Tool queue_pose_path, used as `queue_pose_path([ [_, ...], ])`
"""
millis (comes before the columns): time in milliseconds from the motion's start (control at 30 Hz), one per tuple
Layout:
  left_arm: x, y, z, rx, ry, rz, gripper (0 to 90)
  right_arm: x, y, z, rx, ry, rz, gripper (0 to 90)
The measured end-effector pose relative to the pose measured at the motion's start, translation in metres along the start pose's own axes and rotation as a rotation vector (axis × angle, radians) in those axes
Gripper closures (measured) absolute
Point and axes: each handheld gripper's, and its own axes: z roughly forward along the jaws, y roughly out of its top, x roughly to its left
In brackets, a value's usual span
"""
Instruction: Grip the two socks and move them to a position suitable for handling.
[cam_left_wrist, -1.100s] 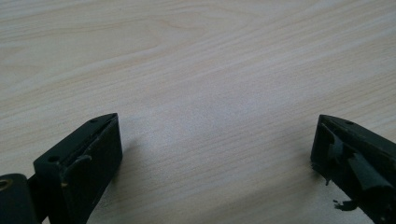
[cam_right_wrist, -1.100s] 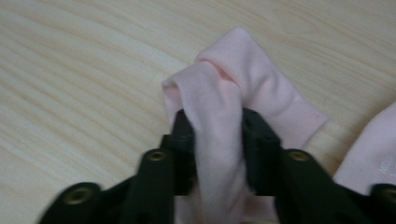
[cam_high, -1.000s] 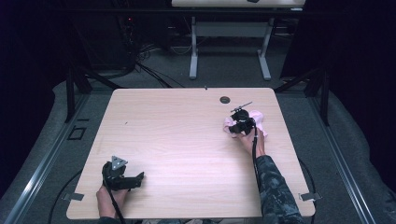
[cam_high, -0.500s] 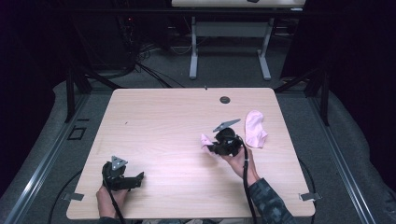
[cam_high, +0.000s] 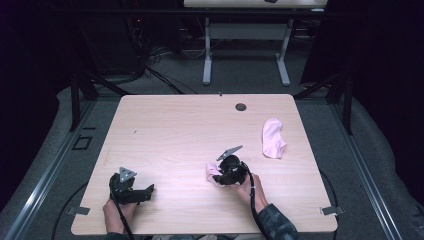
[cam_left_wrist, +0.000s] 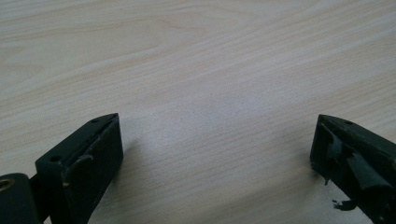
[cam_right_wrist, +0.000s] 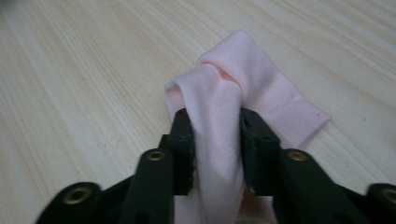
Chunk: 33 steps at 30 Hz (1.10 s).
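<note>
A small pink sock (cam_right_wrist: 254, 77) lies bunched on the light wooden table (cam_high: 190, 125), near its front edge right of centre. My right gripper (cam_right_wrist: 215, 126) has a fold of this sock between its jaws. The jaws have just been opening, and the pads still touch the fabric on both sides. From above, the right gripper (cam_high: 218, 175) points left, with the sock (cam_high: 213, 173) at its tip. A second pink sock (cam_high: 273, 138) lies flat toward the right edge. My left gripper (cam_high: 148, 190) rests at the front left, and its jaws (cam_left_wrist: 217, 140) stand wide open over bare wood.
A round dark grommet (cam_high: 241, 106) sits near the table's far edge. Beyond the table stand the white legs of another desk (cam_high: 245, 55), with cables on the grey floor. Black frame posts flank the table on both sides.
My right gripper has carried one pink sock from the right side toward the front centre, leaving the other sock behind. Its jaws have spread a little. The left gripper has stayed put.
</note>
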Motion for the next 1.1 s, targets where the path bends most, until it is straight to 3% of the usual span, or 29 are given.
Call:
queue_pose_path([
  [133, 0.000, 0.000, 0.000, 0.000, 0.000, 0.000, 2.4, 0.000, 0.001, -0.011, -0.034, 0.001, 0.006, 31.6],
  [167, 0.000, 0.000, 0.000, 0.000, 0.000, 0.000, 2.4, -0.002, 0.002, -0.019, -0.058, 0.005, 0.012, 20.3],
  [300, 0.000, 0.000, 0.000, 0.000, 0.000, 0.000, 2.4, -0.012, 0.002, -0.037, -0.085, 0.013, 0.031, 14.0],
  [367, 0.000, 0.000, 0.000, -0.001, 0.000, -0.001, 2.4, -0.024, 0.001, -0.048, -0.106, -0.006, 0.051, 9.9],
  [400, 0.000, 0.000, 0.000, 0.000, 0.000, 0.000, 2.4, -0.039, 0.000, -0.060, -0.119, -0.039, 0.072, 7.6],
  [500, 0.000, 0.000, 0.000, 0.000, 0.000, 0.000, 2.4, -0.055, -0.002, -0.071, -0.132, -0.066, 0.094, 6.4],
  [533, 0.000, 0.000, 0.000, 0.000, 0.000, 0.000, 2.4, -0.073, -0.004, -0.081, -0.140, -0.106, 0.133, 5.9],
  [600, 0.000, 0.000, 0.000, 0.000, 0.000, 0.000, 2.4, -0.080, -0.004, -0.084, -0.138, -0.115, 0.146, 5.9],
  [667, 0.000, 0.000, 0.000, 0.000, 0.000, -0.001, 2.4, -0.099, -0.006, -0.089, -0.139, -0.155, 0.174, 5.4],
  [700, 0.000, 0.000, 0.000, -0.001, 0.000, -0.001, 2.4, -0.120, -0.008, -0.092, -0.130, -0.191, 0.216, 4.8],
  [733, 0.000, 0.000, 0.000, -0.001, 0.000, -0.001, 2.4, -0.127, -0.008, -0.093, -0.129, -0.204, 0.236, 4.8],
  [900, 0.000, 0.000, 0.000, 0.000, 0.000, -0.003, 2.4, -0.166, -0.010, -0.087, -0.099, -0.248, 0.327, 5.9],
  [933, 0.000, 0.000, 0.000, 0.000, 0.000, -0.003, 2.4, -0.173, -0.010, -0.085, -0.095, -0.236, 0.343, 6.4],
  [967, 0.000, 0.000, 0.000, 0.000, 0.000, -0.003, 2.4, -0.180, -0.010, -0.082, -0.082, -0.262, 0.361, 7.4],
  [1000, 0.000, 0.000, 0.000, 0.000, 0.000, -0.002, 2.4, -0.183, -0.011, -0.080, -0.082, -0.281, 0.368, 8.2],
  [1067, 0.000, 0.000, 0.000, 0.000, 0.000, -0.002, 2.5, -0.188, -0.011, -0.077, -0.069, -0.265, 0.384, 8.7],
  [1100, 0.000, 0.000, 0.000, 0.000, 0.000, -0.002, 2.4, -0.195, -0.010, -0.072, -0.043, -0.291, 0.407, 11.1],
])
